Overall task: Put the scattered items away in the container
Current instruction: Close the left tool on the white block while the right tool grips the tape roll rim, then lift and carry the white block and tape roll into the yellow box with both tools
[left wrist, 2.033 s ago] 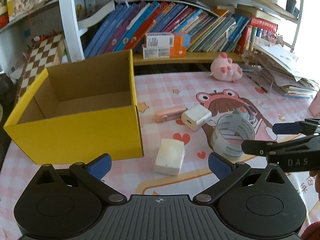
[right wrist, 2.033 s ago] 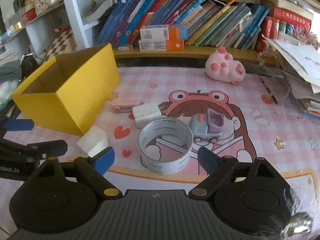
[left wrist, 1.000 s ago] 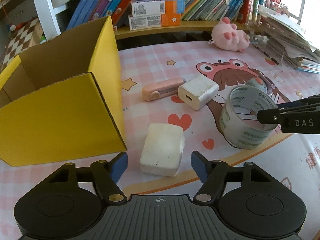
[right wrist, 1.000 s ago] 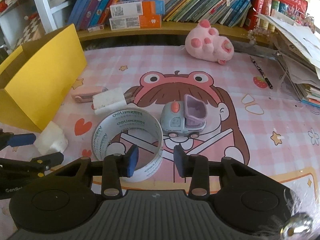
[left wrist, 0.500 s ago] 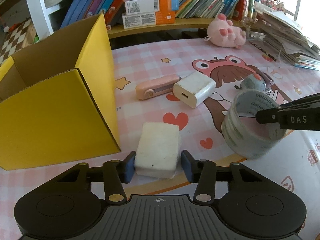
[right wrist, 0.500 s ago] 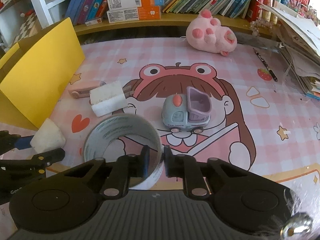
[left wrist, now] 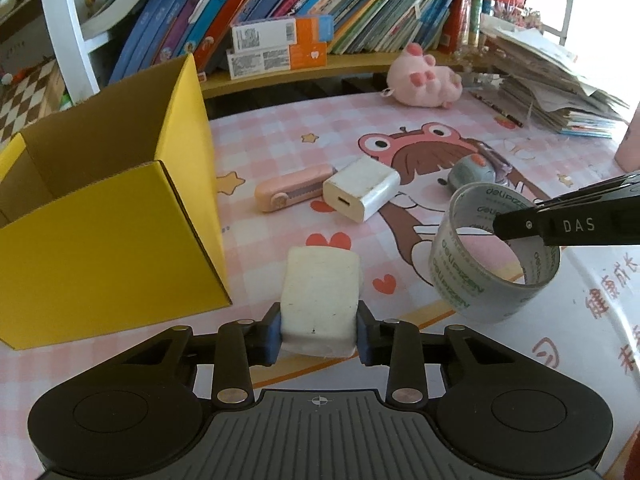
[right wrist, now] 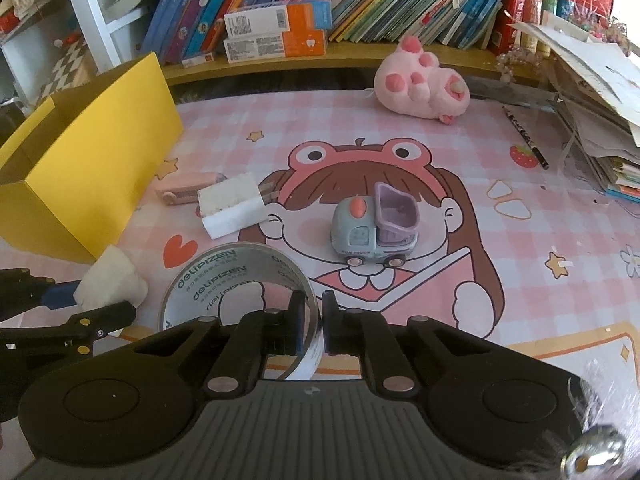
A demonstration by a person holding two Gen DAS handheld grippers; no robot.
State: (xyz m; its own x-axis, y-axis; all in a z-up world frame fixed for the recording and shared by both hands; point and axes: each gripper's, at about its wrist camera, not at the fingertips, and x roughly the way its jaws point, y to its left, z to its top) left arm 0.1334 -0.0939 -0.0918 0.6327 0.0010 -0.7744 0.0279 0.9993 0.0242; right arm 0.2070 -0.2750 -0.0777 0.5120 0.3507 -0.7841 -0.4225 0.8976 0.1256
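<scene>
With left tool (left wrist: 318, 336) clamped on white block (left wrist: 320, 300) and right tool (right wrist: 310, 324) pinching tape roll (right wrist: 236, 280) wall, best lifted level, then lowered inside yellow box (left wrist: 100, 216).

Item count, tabletop

One yellow box (left wrist: 108, 236); one white sponge block (left wrist: 320, 300); one tape roll (left wrist: 494, 256); one white charger (left wrist: 362, 193); one pink utility knife (left wrist: 294, 193); one toy truck (right wrist: 374, 228); one pink plush (right wrist: 422, 86); two grippers.
</scene>
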